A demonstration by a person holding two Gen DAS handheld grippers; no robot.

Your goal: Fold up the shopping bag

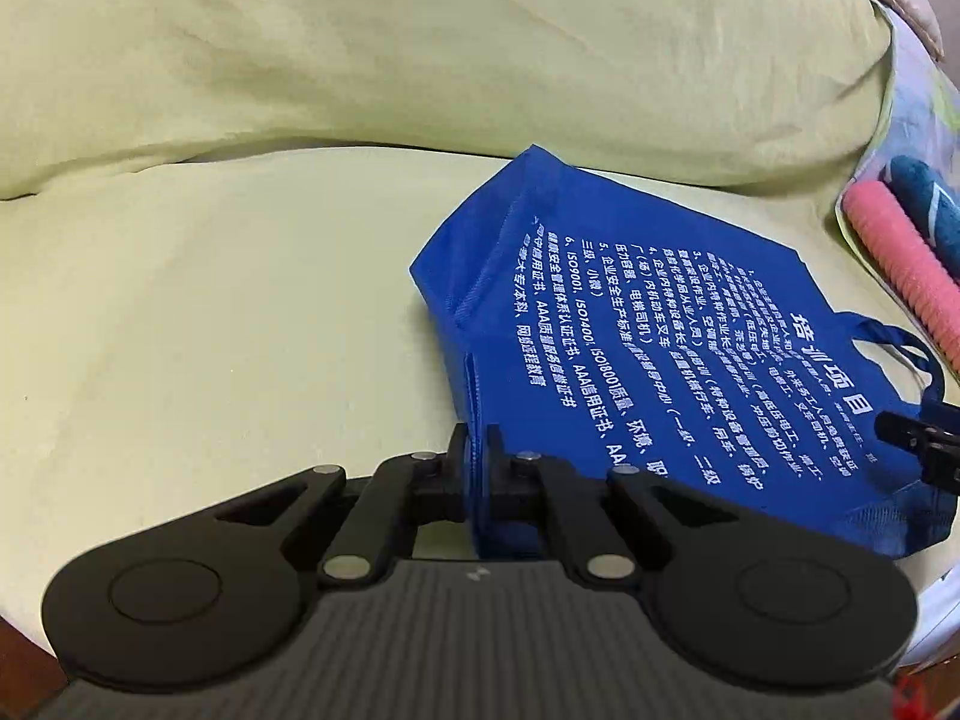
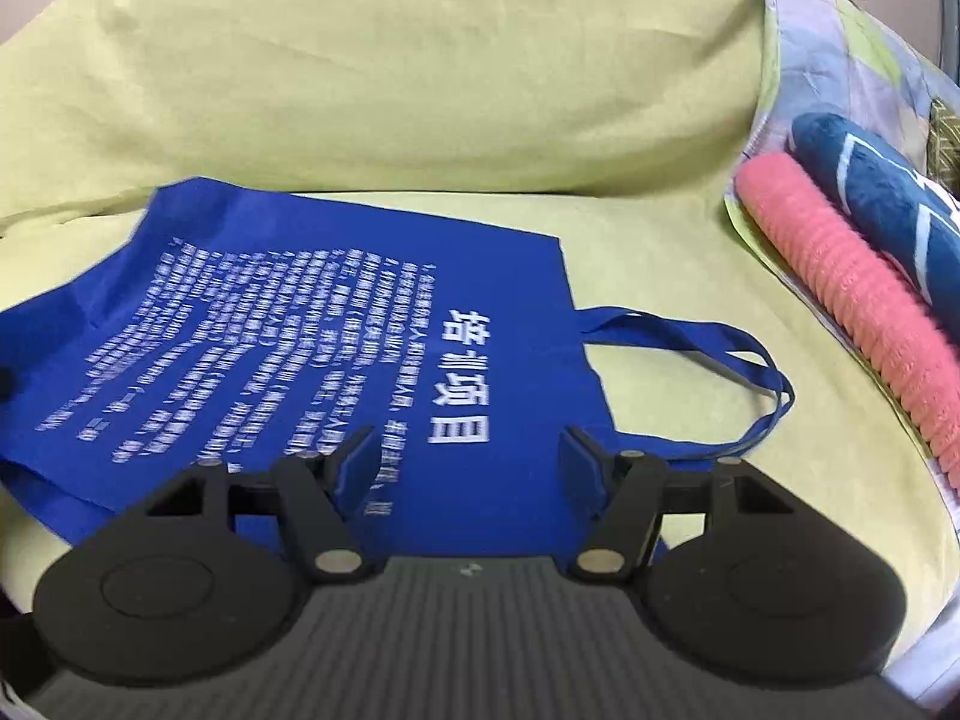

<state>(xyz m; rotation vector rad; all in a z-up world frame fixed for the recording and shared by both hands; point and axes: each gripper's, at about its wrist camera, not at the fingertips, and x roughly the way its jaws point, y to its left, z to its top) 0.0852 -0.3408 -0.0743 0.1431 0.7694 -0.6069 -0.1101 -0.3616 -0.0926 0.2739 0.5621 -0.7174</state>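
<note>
Left hand-held gripper (image 1: 478, 447) pinches the flat blue shopping bag (image 1: 660, 348); right hand-held gripper (image 2: 468, 456) gapes wide, empty.

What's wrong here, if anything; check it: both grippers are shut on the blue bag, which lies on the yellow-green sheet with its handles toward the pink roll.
One thing is wrong. Only the left gripper is shut on the bag. The right gripper is open, its fingers spread over the bag near the handles, as the right wrist view shows. The sheet and pink roll are as stated.
</note>
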